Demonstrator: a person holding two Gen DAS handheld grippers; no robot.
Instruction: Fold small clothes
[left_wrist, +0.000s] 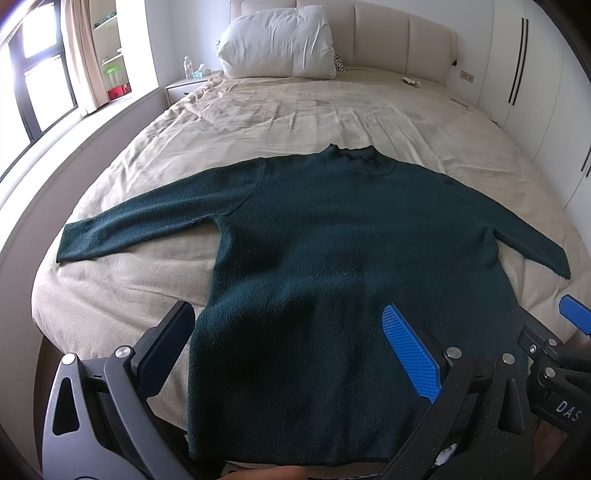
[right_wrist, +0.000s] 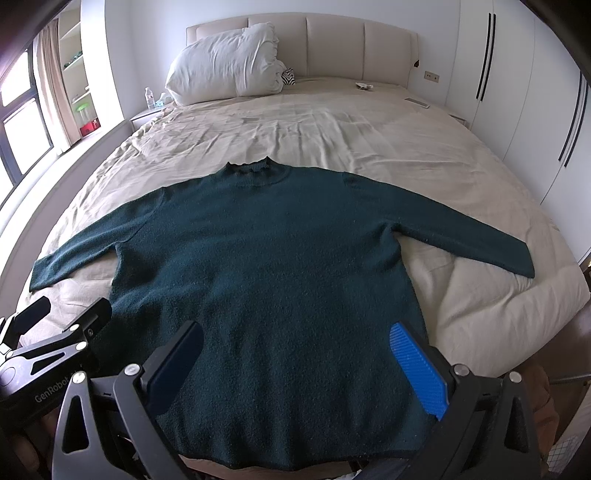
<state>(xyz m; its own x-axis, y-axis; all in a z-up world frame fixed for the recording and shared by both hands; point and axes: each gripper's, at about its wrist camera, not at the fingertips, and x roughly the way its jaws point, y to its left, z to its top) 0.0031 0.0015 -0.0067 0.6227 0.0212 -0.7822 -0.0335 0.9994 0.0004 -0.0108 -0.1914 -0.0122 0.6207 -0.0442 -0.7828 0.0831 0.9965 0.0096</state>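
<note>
A dark green knit sweater (left_wrist: 332, 240) lies flat on the beige bed (left_wrist: 295, 110), collar toward the headboard, both sleeves spread out sideways. It also shows in the right wrist view (right_wrist: 266, 258). My left gripper (left_wrist: 288, 332) is open and empty, hovering over the sweater's lower left part near the hem. My right gripper (right_wrist: 295, 350) is open and empty, over the lower right part near the hem. The right gripper also shows at the edge of the left wrist view (left_wrist: 546, 332), and the left gripper at the edge of the right wrist view (right_wrist: 55, 325).
A white pillow (left_wrist: 277, 40) leans on the padded headboard (left_wrist: 388, 37). A nightstand with a water bottle (left_wrist: 188, 66) stands left of the bed. Windows run along the left wall, white wardrobes (right_wrist: 517, 92) along the right. Small items (right_wrist: 364, 86) lie on the bed's far right.
</note>
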